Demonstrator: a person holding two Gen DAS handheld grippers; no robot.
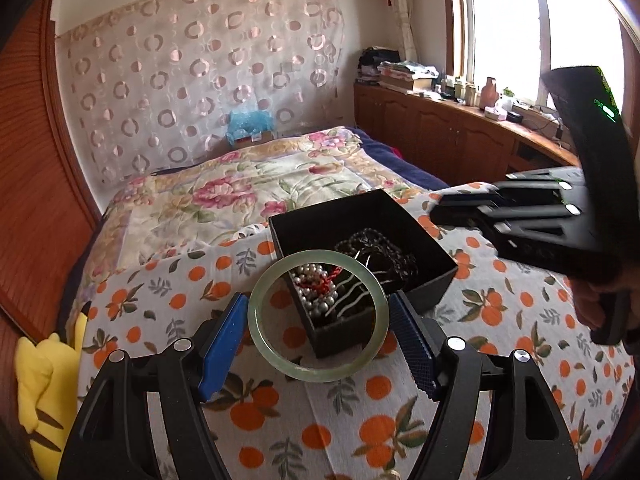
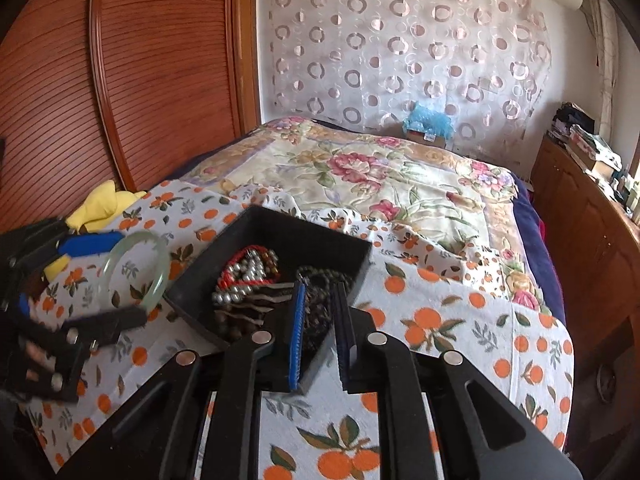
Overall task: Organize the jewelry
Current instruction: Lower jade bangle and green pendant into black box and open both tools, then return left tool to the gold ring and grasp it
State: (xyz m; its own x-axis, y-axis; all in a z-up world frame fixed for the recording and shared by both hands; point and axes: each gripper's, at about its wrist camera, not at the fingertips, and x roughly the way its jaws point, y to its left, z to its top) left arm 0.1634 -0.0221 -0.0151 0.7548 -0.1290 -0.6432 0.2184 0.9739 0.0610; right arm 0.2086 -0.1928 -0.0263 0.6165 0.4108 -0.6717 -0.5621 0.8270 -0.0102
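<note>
The left gripper [image 1: 318, 320] grasps a pale green bangle [image 1: 256, 322], its blue pads [image 1: 222, 350] pressed against the ring's two outer sides, and it holds the ring upright above the orange-print cloth [image 1: 360, 412], just in front of the near corner of the black box [image 1: 424, 294]. The right gripper [image 2: 320, 334] has its jaws nearly together with only a narrow gap, and nothing is pinched between them; it reaches over the box's near wall, its pads [image 2: 297, 336] above the dark beads [image 2: 320, 280]. Inside the box lie a heap of pearls [image 1: 316, 292] with a red cord [image 1: 326, 280] through them, the dark beaded string, and some wavy hairpins [image 1: 352, 292]. The box sits on the cloth, which covers the near end of a bed with a floral quilt [image 1: 224, 196]. A yellow plush toy [image 1: 44, 384] lies at the cloth's left edge beside a wooden wardrobe [image 2: 120, 80]. Beyond the bed hangs a sheer curtain with ring patterns [image 1: 192, 64], and a cluttered wooden cabinet [image 1: 440, 128] runs under the window.
</note>
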